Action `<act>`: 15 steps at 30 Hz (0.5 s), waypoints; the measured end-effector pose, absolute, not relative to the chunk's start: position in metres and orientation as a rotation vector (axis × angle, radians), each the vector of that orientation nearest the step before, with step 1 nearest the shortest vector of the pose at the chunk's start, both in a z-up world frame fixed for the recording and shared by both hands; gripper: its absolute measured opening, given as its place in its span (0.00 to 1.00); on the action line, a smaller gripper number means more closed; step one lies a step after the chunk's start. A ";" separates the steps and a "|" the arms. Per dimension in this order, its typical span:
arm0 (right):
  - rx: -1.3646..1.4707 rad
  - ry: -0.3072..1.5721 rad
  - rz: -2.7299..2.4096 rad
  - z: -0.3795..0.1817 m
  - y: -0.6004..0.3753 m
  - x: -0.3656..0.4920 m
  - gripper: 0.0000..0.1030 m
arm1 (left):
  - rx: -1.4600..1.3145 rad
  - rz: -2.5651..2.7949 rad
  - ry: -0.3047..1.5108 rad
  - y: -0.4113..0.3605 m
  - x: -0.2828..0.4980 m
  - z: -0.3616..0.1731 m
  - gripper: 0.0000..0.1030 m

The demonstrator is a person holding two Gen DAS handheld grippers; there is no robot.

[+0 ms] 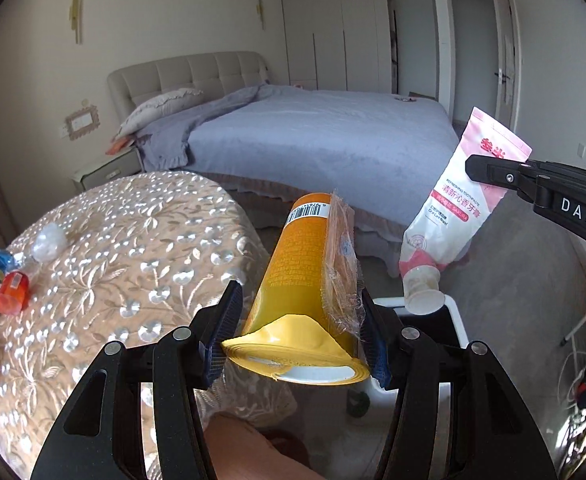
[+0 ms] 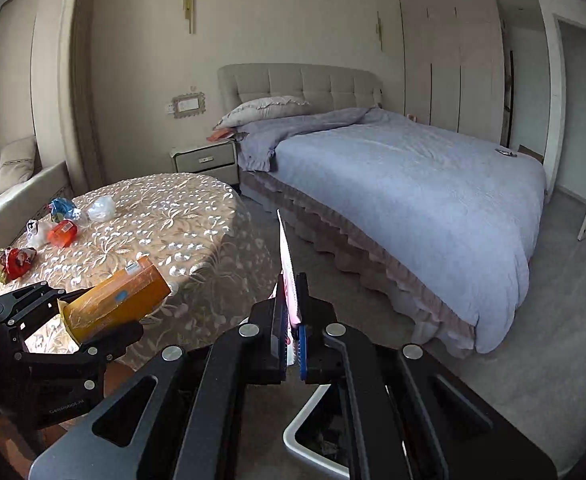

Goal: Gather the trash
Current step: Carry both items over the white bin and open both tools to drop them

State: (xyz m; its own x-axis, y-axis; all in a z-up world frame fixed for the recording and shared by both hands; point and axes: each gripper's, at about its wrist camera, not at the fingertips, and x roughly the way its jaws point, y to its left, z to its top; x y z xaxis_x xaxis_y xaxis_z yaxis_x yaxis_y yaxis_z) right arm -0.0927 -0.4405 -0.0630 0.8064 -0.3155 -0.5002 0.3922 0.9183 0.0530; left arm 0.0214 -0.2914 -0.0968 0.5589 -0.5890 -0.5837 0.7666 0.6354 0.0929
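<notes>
My left gripper (image 1: 297, 320) is shut on an orange-yellow tube (image 1: 293, 276) with a clear cellophane wrapper pressed against its right side; the same tube (image 2: 117, 304) shows at the lower left of the right wrist view. My right gripper (image 2: 291, 320) is shut on a pink and white toothpaste tube (image 2: 289, 276), seen edge-on. In the left wrist view that toothpaste tube (image 1: 453, 208) hangs cap down from the right gripper (image 1: 473, 166), above a white-rimmed bin (image 1: 455, 320). The bin's rim (image 2: 293, 432) lies below my right fingers.
A round table with a beige embroidered cloth (image 2: 153, 220) carries more trash: a red-orange container (image 2: 63, 233), a blue wrapper (image 2: 61, 206), clear crumpled plastic (image 2: 101, 208) and a red packet (image 2: 15, 262). A bed with a grey-blue cover (image 2: 413, 184) fills the right; a nightstand (image 2: 207, 158) stands beside it.
</notes>
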 end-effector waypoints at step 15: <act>0.296 0.649 -0.522 -0.157 -0.526 -0.125 0.05 | 0.531 -1.029 0.640 -0.410 -0.005 -0.181 0.53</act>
